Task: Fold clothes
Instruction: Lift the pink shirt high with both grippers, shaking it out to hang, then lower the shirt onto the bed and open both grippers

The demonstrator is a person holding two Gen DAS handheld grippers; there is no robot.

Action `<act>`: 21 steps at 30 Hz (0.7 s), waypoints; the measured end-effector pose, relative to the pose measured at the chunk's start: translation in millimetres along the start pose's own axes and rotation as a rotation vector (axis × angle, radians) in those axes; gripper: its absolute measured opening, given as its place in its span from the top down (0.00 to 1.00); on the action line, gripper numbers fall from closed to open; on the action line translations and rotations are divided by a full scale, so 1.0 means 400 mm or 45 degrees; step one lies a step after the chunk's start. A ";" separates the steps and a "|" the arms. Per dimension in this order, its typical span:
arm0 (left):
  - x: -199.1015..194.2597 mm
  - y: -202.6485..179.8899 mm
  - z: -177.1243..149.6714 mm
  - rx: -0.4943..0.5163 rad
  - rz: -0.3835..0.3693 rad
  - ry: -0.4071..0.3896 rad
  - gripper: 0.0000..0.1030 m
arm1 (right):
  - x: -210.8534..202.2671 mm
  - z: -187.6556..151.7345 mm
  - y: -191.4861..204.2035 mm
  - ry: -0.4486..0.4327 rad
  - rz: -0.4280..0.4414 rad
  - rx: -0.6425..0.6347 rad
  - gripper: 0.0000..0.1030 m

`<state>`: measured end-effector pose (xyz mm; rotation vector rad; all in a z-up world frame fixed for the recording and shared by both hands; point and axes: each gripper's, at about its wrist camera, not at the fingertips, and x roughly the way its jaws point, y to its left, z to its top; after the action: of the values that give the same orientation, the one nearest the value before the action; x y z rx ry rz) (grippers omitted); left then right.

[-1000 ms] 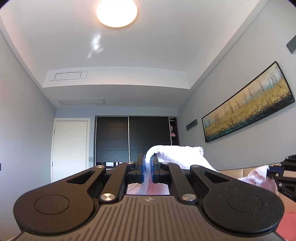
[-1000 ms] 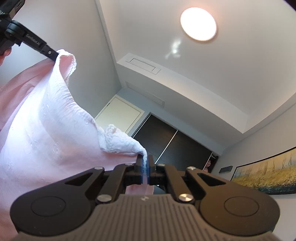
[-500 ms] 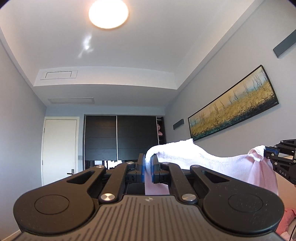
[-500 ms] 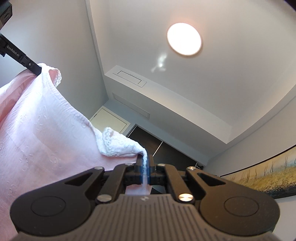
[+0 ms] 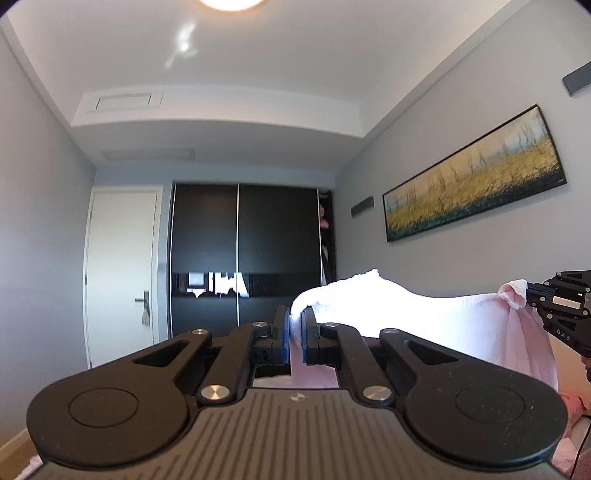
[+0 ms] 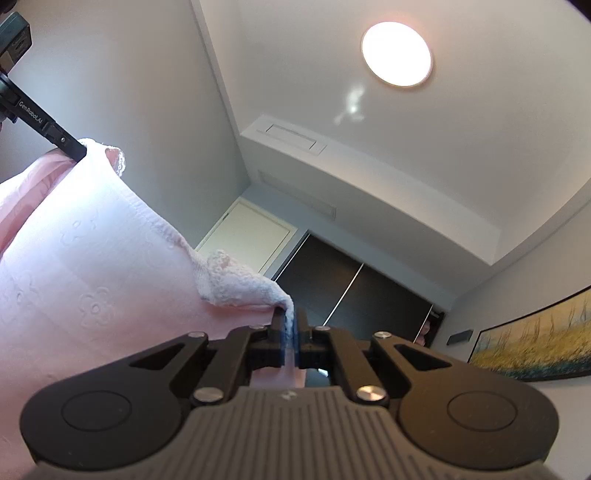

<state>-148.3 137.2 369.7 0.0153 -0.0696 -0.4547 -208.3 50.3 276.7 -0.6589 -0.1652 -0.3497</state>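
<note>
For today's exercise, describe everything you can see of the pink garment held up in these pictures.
The pink garment is thin, pale cloth with embossed flower shapes and a lacy white trim along its edge. It hangs in the air, stretched between the left claw and the right claw, each shut on an edge. Its lower part is out of view.

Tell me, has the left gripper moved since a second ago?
Yes. The left gripper has sunk: in its own view the ceiling light slid to the top edge and the wardrobe rose.
</note>
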 end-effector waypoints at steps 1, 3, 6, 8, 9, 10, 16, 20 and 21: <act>0.035 0.015 -0.025 -0.012 0.004 0.045 0.96 | 0.027 -0.026 0.011 0.036 0.019 0.008 0.96; 0.107 0.042 -0.077 -0.030 0.015 0.133 0.96 | 0.082 -0.085 0.036 0.114 0.066 0.031 0.96; 0.225 0.088 -0.167 -0.065 0.034 0.273 0.96 | 0.180 -0.181 0.077 0.225 0.133 0.034 0.96; 0.301 0.116 -0.225 -0.071 0.047 0.348 0.96 | 0.243 -0.241 0.103 0.295 0.170 0.020 0.96; 0.341 0.129 -0.257 -0.074 0.053 0.385 0.96 | 0.277 -0.272 0.117 0.329 0.187 0.011 0.96; 0.379 0.143 -0.284 -0.079 0.055 0.417 0.96 | 0.311 -0.302 0.129 0.363 0.203 0.002 0.96; 0.594 0.218 -0.431 -0.057 0.083 0.582 0.96 | 0.516 -0.452 0.191 0.537 0.299 -0.050 0.96; 0.715 0.279 -0.542 -0.081 0.095 0.677 0.96 | 0.653 -0.551 0.231 0.634 0.353 -0.072 0.96; 0.745 0.291 -0.571 -0.083 0.096 0.704 0.96 | 0.685 -0.578 0.240 0.656 0.366 -0.075 0.96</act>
<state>185.7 110.6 164.3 0.0732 0.4866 -0.3641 90.9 -96.2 112.6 -0.6210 0.4293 -0.2379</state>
